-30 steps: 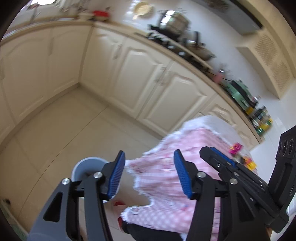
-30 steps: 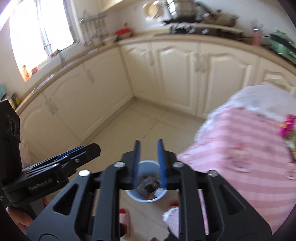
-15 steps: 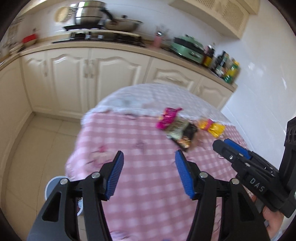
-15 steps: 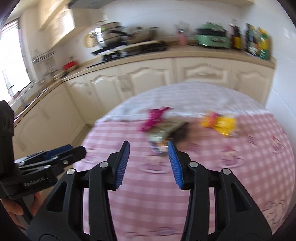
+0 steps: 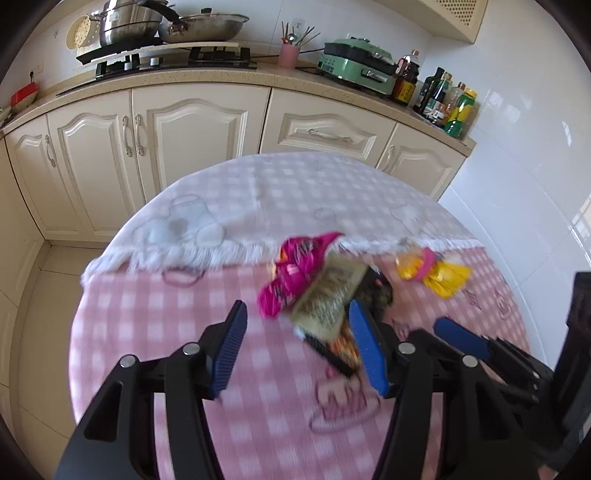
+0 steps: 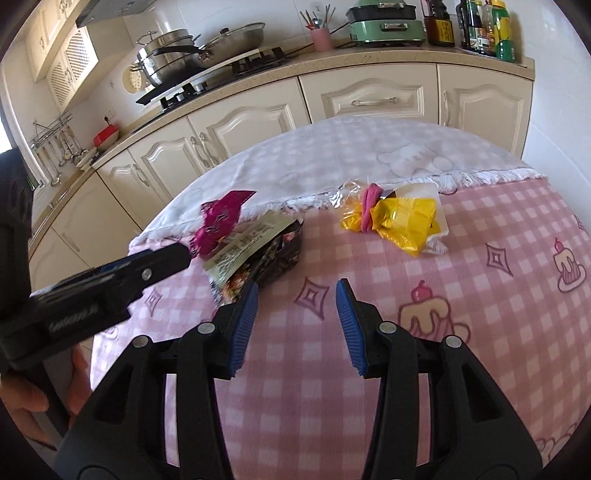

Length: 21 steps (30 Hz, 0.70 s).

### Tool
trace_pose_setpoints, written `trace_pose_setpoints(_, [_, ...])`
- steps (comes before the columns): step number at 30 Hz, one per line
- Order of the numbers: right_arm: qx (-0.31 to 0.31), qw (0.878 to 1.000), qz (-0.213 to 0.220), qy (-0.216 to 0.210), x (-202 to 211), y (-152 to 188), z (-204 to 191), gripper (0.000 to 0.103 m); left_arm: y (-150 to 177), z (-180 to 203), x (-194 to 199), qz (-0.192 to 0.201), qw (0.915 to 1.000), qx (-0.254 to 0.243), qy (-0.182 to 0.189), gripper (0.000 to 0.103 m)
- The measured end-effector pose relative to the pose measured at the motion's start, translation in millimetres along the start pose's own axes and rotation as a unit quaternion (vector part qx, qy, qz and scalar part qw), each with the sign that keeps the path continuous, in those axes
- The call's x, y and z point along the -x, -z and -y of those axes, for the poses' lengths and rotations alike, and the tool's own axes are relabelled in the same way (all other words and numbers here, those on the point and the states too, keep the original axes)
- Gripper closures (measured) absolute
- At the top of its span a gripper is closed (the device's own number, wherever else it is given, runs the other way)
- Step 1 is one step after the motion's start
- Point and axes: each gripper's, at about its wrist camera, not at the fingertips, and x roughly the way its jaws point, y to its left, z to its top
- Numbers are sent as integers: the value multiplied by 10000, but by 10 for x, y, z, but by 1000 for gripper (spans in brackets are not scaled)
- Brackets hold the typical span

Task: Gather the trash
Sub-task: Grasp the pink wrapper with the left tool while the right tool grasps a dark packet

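Several wrappers lie mid-table on the pink checked cloth (image 5: 166, 314): a magenta wrapper (image 5: 295, 273), a beige-green packet (image 5: 328, 295) over a dark one, and a yellow wrapper (image 5: 439, 275) further right. My left gripper (image 5: 295, 328) hovers open just short of the magenta and beige pieces, with nothing between its pads. In the right wrist view the magenta wrapper (image 6: 221, 218), the beige and dark packet (image 6: 258, 251) and the yellow wrapper (image 6: 402, 218) lie ahead. My right gripper (image 6: 297, 306) is open and empty over bare cloth, nearer than the packets. The left gripper (image 6: 147, 266) reaches in beside the packet.
A white fringed cloth (image 5: 258, 206) covers the table's far half. Behind stand cream cabinets (image 5: 192, 125), with a hob and pots (image 5: 155, 22), a green appliance (image 5: 354, 62) and bottles (image 5: 447, 103) on the counter above them. A white tiled wall (image 5: 535, 166) is at the right. A person's hand (image 6: 22, 398) holds the left tool.
Both views swung from the floor and the blue bin up onto the table, and the wrappers came closer. The right gripper's jaws opened wider; the left stayed open.
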Motion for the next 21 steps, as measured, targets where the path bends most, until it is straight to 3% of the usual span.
trace_pose_setpoints(6, [10, 9999, -127, -13, -126, -86, -28, 56, -165, 26, -299, -125, 9999, -97, -39, 47])
trace_pose_setpoints(8, [-6, 9998, -201, -92, -171, -99, -51, 56, -185, 40, -382, -210, 9996, -163, -29, 66])
trace_pose_setpoints(9, [0, 9997, -233, -85, -194, -110, -61, 56, -183, 41, -408, -252, 9995, -188, -20, 72])
trace_pose_setpoints(17, [-95, 9989, -443, -90, -420, -167, -127, 56, -87, -99, -131, 117, 9999, -37, -66, 73])
trace_pose_setpoints(18, [-86, 9990, -441, -50, -433, -176, -137, 57, -70, -116, -80, 159, 9998, -30, -74, 73])
trace_pose_setpoints(19, [-94, 9989, -451, -41, -441, -194, -142, 68, -58, -130, -39, 183, 9998, -18, -73, 73])
trace_pose_setpoints(21, [-66, 9987, -507, -26, -487, -221, -164, 73, -36, -153, 27, 208, 9998, 4, -55, 73])
